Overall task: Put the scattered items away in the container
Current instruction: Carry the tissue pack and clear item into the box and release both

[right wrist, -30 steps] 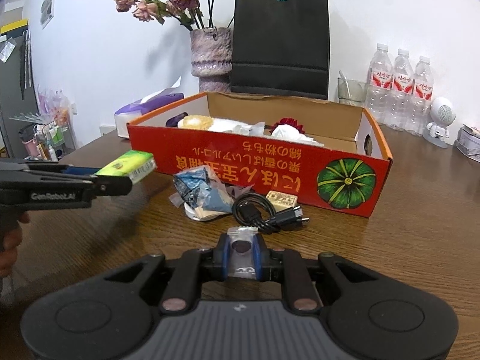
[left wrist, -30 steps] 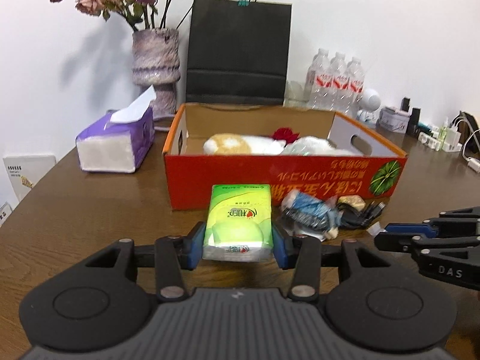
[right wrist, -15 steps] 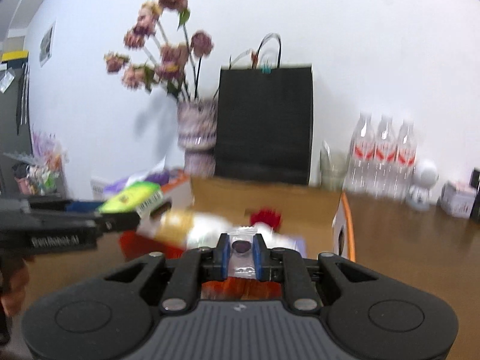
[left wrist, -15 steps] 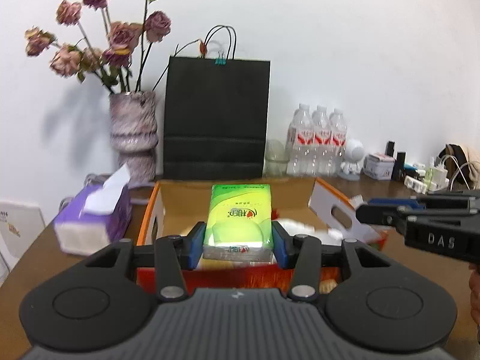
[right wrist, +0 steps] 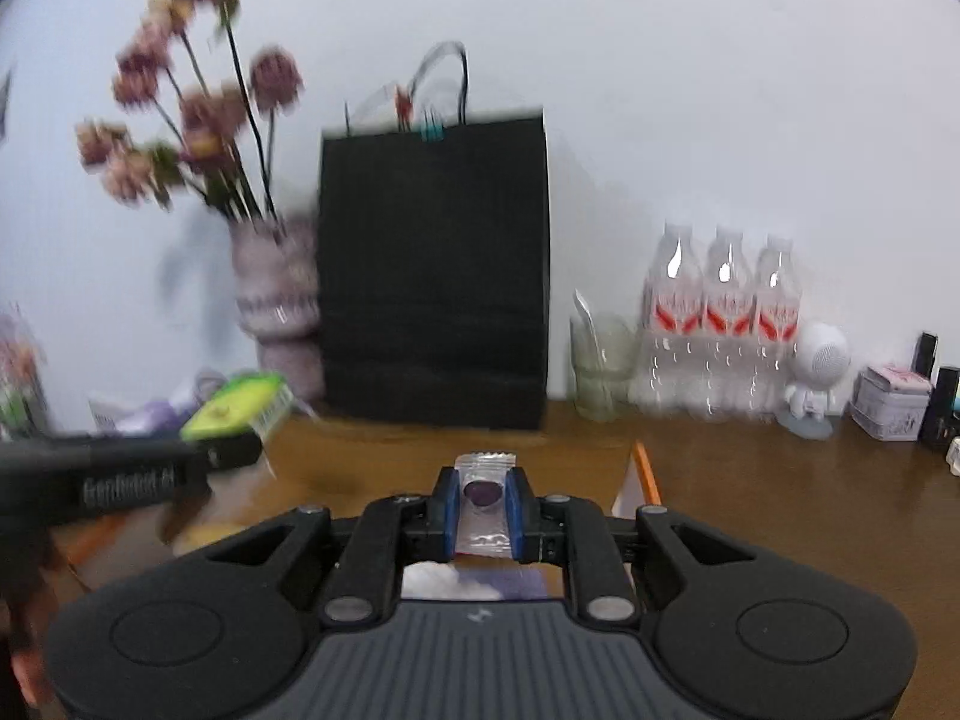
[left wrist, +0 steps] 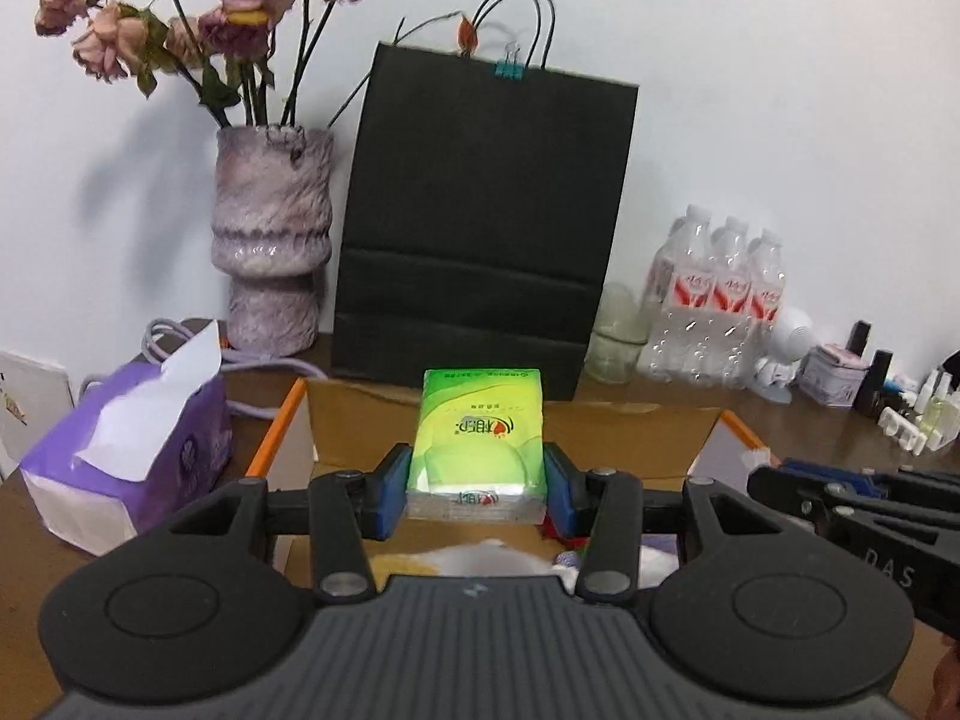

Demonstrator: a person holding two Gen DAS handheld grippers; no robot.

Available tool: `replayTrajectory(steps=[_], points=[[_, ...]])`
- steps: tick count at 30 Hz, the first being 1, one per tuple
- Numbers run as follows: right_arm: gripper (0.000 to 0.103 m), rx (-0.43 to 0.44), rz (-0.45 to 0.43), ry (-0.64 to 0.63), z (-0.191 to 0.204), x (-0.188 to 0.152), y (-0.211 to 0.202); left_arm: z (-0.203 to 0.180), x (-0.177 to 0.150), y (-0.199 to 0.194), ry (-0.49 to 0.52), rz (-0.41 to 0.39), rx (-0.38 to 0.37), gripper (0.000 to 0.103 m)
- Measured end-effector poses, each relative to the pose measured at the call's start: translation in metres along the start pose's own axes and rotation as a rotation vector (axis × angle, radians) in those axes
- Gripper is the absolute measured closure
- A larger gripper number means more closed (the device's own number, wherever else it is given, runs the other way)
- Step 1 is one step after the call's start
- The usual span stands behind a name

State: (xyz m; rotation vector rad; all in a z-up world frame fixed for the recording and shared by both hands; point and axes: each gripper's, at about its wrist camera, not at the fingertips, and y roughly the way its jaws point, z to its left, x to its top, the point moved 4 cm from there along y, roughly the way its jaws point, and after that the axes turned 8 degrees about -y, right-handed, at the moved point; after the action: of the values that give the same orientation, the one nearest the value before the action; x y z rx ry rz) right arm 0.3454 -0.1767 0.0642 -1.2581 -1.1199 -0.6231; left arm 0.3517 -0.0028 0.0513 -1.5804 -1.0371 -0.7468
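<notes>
Above the open orange-rimmed cardboard box [left wrist: 630, 438], the left gripper [left wrist: 476, 483] clamps its blue pads on a glossy green rectangular tissue pack [left wrist: 477, 438] — held level, over soft white contents. Beside it, the right gripper [right wrist: 478, 510] pinches a small clear crinkled plastic sachet [right wrist: 483, 495] with a dark round piece inside. Behind stand a matte black paper bag [left wrist: 480, 228], a mottled purple ceramic vase [left wrist: 270, 240] and a purple tissue box [left wrist: 129, 456] on the wooden table [right wrist: 780, 498].
</notes>
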Motion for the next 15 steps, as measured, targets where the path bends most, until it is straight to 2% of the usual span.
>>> replayTrajectory(steps=[3,8,9,10,11,12,13,15], points=[[0.088,0.025,0.038,0.028,-0.007,-0.007,0.011,0.002,-0.008,0.009,0.017,0.037,0.019,0.057],[0.087,0.026,0.041,0.035,-0.011,-0.009,0.012,0.003,-0.018,0.017,0.029,0.082,0.053,0.056],[0.086,0.025,0.038,0.033,-0.011,-0.009,0.011,0.004,-0.019,0.017,0.029,0.091,0.061,0.047],[0.084,0.023,0.033,0.032,-0.011,-0.009,0.011,0.003,-0.019,0.018,0.034,0.097,0.071,0.021],[0.065,0.025,0.031,0.031,-0.011,-0.009,0.010,0.003,-0.019,0.017,0.043,0.096,0.086,0.006],[0.046,0.033,0.040,0.027,-0.011,-0.009,0.011,0.001,-0.018,0.015,0.056,0.082,0.104,0.000],[0.000,0.038,0.056,0.020,-0.010,-0.010,0.012,0.000,-0.017,0.012,0.069,0.062,0.118,0.000],[0.000,0.024,0.082,-0.010,-0.006,-0.010,0.015,-0.002,-0.013,0.006,0.078,0.043,0.126,0.000]])
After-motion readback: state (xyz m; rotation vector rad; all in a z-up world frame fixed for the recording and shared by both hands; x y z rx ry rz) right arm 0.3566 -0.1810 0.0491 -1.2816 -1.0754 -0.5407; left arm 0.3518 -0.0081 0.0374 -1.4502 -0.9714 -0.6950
